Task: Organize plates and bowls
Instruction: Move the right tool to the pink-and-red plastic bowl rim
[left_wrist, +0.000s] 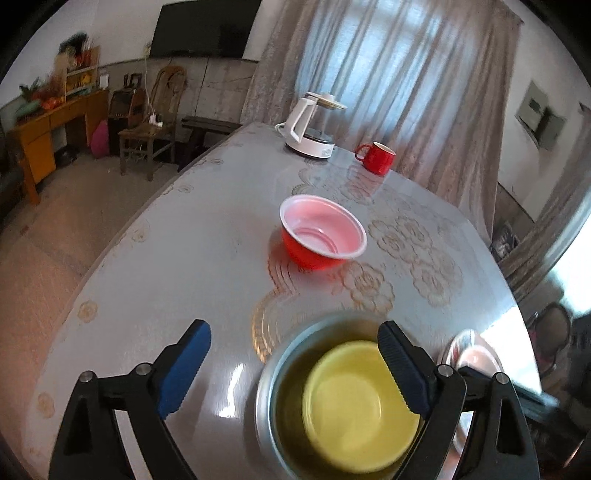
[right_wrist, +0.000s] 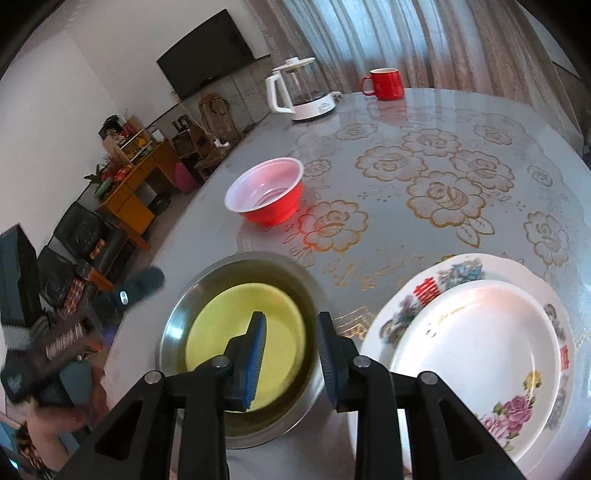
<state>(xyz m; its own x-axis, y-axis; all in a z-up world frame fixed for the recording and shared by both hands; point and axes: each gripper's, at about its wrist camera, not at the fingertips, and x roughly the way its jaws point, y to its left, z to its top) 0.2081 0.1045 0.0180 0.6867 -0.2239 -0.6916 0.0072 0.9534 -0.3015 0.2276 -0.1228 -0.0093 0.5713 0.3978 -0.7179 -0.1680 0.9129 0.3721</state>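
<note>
left tool (left_wrist: 295, 373) spread wide, right tool (right_wrist: 291, 362) narrow

Each wrist camera sits just behind its own claw, left claw (left_wrist: 295, 369) and right claw (right_wrist: 291, 358), looking steeply down across the bench (right_wrist: 461, 122) at close range, both sharing the steel bowl (left_wrist: 269, 373) beneath and red bowl (right_wrist: 266, 192) beyond.

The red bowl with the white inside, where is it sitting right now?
The red bowl stands alone on the flowered table, beyond the steel bowl holding a yellow one, and nearer than the white kettle and red mug.
</note>
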